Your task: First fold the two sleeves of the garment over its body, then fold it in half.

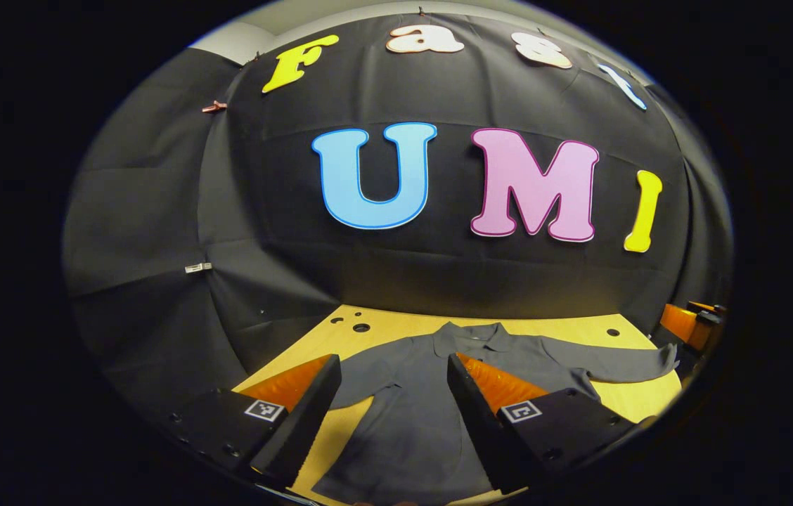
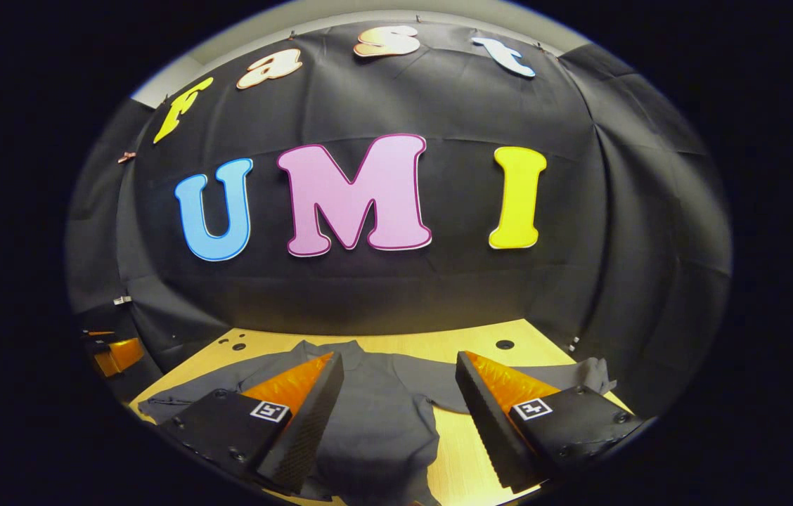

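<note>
A dark grey collared shirt lies flat on the wooden table, its collar toward the back wall. One sleeve stretches out to the right; the other runs beneath my left finger. My left gripper hovers open over the shirt's body, holding nothing. In the right gripper view the shirt spreads across the table, with a sleeve end behind the right finger and the other sleeve far left. My right gripper hangs open above it, empty.
Black cloth walls close the booth at the back and on both sides. Round holes dot the far part of the tabletop. The other gripper's orange body peeks in at the edge of each view.
</note>
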Available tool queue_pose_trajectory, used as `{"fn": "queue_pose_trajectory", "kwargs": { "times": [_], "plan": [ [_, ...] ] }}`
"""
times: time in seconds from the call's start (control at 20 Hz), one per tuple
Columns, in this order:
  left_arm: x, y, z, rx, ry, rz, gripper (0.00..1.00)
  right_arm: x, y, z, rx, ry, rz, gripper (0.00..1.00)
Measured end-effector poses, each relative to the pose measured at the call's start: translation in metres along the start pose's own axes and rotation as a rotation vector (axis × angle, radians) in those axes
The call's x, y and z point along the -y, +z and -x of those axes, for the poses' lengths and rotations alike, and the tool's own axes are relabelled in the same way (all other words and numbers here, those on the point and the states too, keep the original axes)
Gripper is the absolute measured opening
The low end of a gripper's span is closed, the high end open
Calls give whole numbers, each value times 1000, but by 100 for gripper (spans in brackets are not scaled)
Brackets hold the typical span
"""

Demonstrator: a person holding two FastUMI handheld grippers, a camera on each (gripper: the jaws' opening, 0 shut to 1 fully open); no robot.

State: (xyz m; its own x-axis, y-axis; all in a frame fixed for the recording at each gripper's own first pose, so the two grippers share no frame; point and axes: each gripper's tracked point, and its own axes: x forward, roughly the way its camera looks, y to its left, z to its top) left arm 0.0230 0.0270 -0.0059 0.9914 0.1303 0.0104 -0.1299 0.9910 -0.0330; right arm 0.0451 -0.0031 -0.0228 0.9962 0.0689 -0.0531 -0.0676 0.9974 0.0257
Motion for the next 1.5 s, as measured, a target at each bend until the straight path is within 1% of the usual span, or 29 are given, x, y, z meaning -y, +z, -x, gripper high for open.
{"fn": "queue_pose_trajectory", "kwargs": {
  "times": [0.1,0.2,0.25,0.3,0.4,0.55,0.8,0.95,1.05,1.2,1.35,1.5],
  "plan": [
    [-2,-3,-1,0,12,-16,96,10,-6,-11,-21,-8,-6,99],
    [-6,-8,0,-13,33,-49,96,28,-13,-25,-51,-45,-9,99],
    [-7,-10,0,-17,36,-61,92,40,-18,-32,-71,-72,-13,99],
    [-7,-11,1,-22,38,-68,96,54,-23,-39,-90,-101,-16,99],
    [-9,-16,0,-40,41,-65,95,85,-38,-49,-150,-175,-8,99],
    [-5,-26,-3,-90,41,-40,96,127,-57,-63,-208,-262,-30,99],
    [5,-32,-16,-128,30,-64,96,195,-67,-83,-249,-403,-95,99],
    [16,-39,-21,-176,15,-24,96,240,-80,-96,-279,-502,-151,99],
    [22,-39,-24,-189,10,-25,96,262,-89,-103,-303,-550,-206,99],
    [29,-42,-27,-195,1,-53,96,304,-97,-105,-326,-646,-254,99],
    [37,-46,-28,-212,-4,-58,96,344,-112,-109,-350,-727,-306,99],
    [42,-52,-30,-227,-8,-69,96,378,-129,-106,-384,-799,-318,99]
  ]
}}
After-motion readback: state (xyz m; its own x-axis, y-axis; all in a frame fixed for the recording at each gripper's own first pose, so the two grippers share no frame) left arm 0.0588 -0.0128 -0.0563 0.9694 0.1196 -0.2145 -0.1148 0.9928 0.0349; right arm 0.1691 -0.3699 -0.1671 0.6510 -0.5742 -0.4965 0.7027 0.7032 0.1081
